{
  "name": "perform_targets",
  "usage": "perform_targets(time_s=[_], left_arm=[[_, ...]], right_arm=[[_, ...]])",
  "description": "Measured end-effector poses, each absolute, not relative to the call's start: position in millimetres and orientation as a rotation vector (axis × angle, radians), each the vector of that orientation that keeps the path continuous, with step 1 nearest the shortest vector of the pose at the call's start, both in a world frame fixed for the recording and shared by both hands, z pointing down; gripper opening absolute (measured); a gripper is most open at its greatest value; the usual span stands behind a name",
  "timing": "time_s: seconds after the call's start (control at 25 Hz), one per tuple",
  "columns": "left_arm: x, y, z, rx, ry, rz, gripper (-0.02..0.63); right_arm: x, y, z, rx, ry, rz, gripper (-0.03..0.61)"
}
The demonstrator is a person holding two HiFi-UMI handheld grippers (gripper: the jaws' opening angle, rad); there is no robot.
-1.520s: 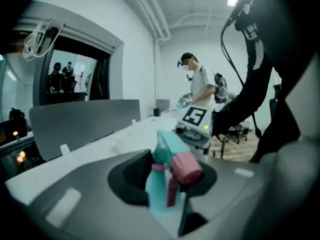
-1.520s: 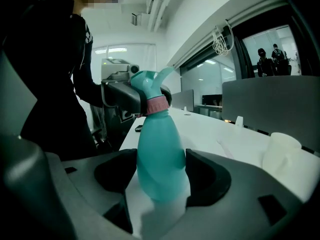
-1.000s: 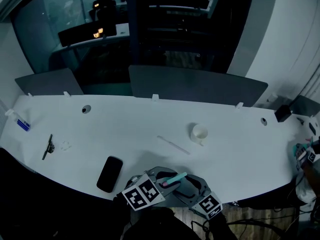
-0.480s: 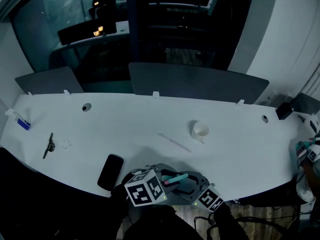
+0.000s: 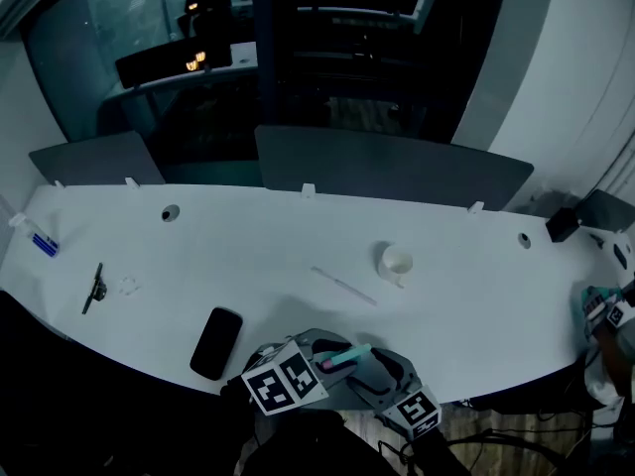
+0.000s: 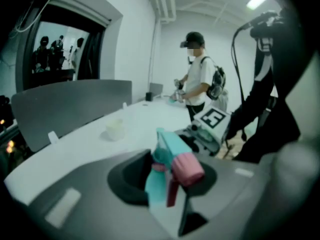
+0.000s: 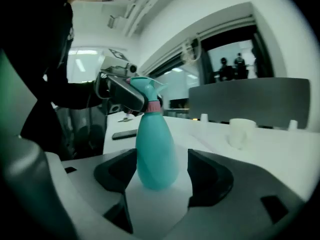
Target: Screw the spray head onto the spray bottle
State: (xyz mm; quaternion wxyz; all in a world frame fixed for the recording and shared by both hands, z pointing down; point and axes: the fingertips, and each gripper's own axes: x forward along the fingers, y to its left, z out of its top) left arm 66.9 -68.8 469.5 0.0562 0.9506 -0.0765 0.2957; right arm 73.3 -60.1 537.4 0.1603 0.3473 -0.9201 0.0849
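Both tongs meet over the near edge of the white desk (image 5: 248, 256), each with a grip on its own half of the sprayer. My right tongs (image 7: 157, 176) are clamped round the belly of the teal spray bottle (image 7: 155, 151), which stands upright between the jaws with a dark pad on either side. My left tongs (image 6: 167, 186) are closed on the spray head (image 6: 167, 156), teal with a pink part at its front, and it fills the narrow gap between those jaws. Seen from the right tongs, the left tongs show at the upper left and hold the head right on the bottle's neck, where a pink collar (image 7: 152, 105) sits at the joint; whether the thread has caught I cannot tell. From above, the two tongs lie side by side and angle toward each other, with the left one's marker cube (image 5: 284, 386) nearest me and the teal head showing just ahead of it. Just left of the left tongs lies a black phone (image 5: 217, 343). Well ahead of both tongs, out on the desk, are a thin white stick (image 5: 343, 287) and, beyond it, a small white cup (image 5: 395, 263). Off past the right tongs, at the desk's far end, a person (image 6: 196, 79) in a white shirt stands
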Motion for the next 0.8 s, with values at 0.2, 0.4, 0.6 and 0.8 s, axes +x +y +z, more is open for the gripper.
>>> perform_targets(time_s=[0.2, 0.4, 0.6, 0.8], left_arm=[[71, -71, 470, 2.891, -0.342, 0.858, 0.132], [69, -70, 472, 2.912, -0.266, 0.980, 0.132], [69, -57, 473, 2.892, -0.056, 1.043, 0.132], [70, -60, 471, 2.893, -0.124, 0.954, 0.133]], right_arm=[[58, -60, 535, 1.312, -2.496, 0.199, 0.301], [50, -66, 536, 1.042, -2.606, 0.123, 0.299], [53, -56, 546, 0.424, -2.716, 0.053, 0.299], [53, -59, 546, 0.295, -2.659, 0.170, 0.301]])
